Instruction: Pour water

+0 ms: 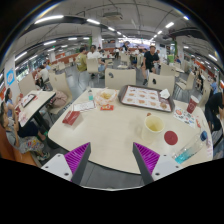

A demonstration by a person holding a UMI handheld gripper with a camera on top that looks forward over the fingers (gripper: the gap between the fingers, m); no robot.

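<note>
Left to right on the table (105, 135): a red packet (72, 117), a small bowl (106, 96), then a tray (146, 97) further back. Right of centre sit a pale cup (153, 125) and a red-topped cup (171, 138), just ahead of the right finger. The gripper (113, 165) hangs above the near edge, jaws apart, holding nothing. Can't tell which one holds water. My worry: those cups sit close together, so going for one could knock the other over.
</note>
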